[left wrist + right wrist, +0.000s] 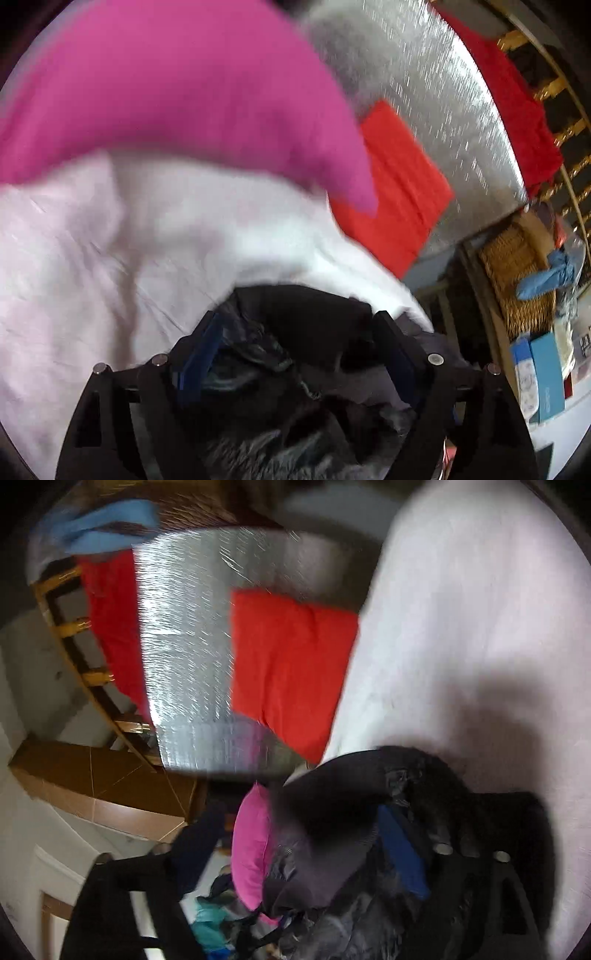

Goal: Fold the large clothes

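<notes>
You are carrying a dark garment (295,325) with both tongs pinching it, left tongs (295,343) and right tongs (310,853), above the white sheet (92,240). Next, you are needing to spread it flat beside the folded red cloth (288,672).

- Left gripper (299,354): fingertips buried in dark garment (295,387); grip unclear.
- Right gripper (295,849): motion-blurred, tips hidden likewise.
- Pink cloth (177,85): smeared, cut off at frame top.
</notes>
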A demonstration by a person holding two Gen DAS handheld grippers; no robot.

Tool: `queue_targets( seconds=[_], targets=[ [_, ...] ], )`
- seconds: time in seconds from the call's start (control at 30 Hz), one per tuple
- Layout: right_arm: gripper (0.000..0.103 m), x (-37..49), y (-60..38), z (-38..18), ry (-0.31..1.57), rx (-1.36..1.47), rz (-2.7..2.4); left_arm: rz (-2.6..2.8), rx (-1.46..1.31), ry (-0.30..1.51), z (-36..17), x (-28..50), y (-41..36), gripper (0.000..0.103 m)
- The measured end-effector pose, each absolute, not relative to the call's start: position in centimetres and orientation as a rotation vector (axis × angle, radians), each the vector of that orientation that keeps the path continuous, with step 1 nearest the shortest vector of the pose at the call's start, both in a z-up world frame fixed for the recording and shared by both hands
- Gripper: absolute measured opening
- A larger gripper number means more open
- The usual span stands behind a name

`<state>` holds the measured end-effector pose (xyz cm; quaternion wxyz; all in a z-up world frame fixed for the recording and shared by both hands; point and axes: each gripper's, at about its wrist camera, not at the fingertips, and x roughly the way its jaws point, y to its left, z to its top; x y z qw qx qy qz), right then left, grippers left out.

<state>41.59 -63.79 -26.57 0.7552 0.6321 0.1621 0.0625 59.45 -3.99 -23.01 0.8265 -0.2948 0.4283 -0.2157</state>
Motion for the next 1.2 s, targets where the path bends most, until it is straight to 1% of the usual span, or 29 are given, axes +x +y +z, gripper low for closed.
queue_targets(
  seconds=[0.1, 0.27, 0.4, 0.5, 0.6, 0.77, 0.97, 1.1, 1.2],
  targets=[
    [0.090, 38.5, -63.1, -24.2, 0.360, 1.311, 0.118, -0.380, -0.598, 0.929, -21.0, 57.5, -2.3, 0.085],
    [0.090, 32.0, -60.4, -21.5, 0.376, 1.177, 0.043, -0.377, -0.494, 0.922, -18.9, 51.1, 0.1, 0.085],
    [0.090, 26.8, -58.7, -21.7, 0.398, 1.164, 0.012, -0.359, -0.556, 0.917, -19.6, 44.7, 2.9, 0.086],
    [0.090, 23.8, -57.3, -22.8, 0.429, 1.144, -0.016, -0.269, -0.566, 0.932, -21.5, 40.1, 4.3, 0.086],
    [0.090, 22.1, -55.8, -24.5, 0.479, 1.161, -0.027, -0.202, -0.570, 0.987, -23.9, 37.6, 4.1, 0.086],
    [0.090, 22.0, -53.9, -27.5, 0.562, 1.240, -0.063, -0.253, -0.687, 1.085, -26.9, 37.9, 2.7, 0.086],
    [0.090, 24.0, -53.5, -30.4, 0.591, 1.269, -0.129, -0.245, -0.774, 1.019, -28.6, 40.1, 2.0, 0.086],
    [0.090, 26.0, -54.1, -32.1, 0.599, 1.303, -0.152, -0.251, -0.854, 1.028, -30.3, 41.6, 1.9, 0.086],
    [0.090, 27.2, -54.4, -32.4, 0.563, 1.275, -0.168, -0.266, -0.913, 0.994, -30.6, 42.3, 2.0, 0.086]
  ],
)
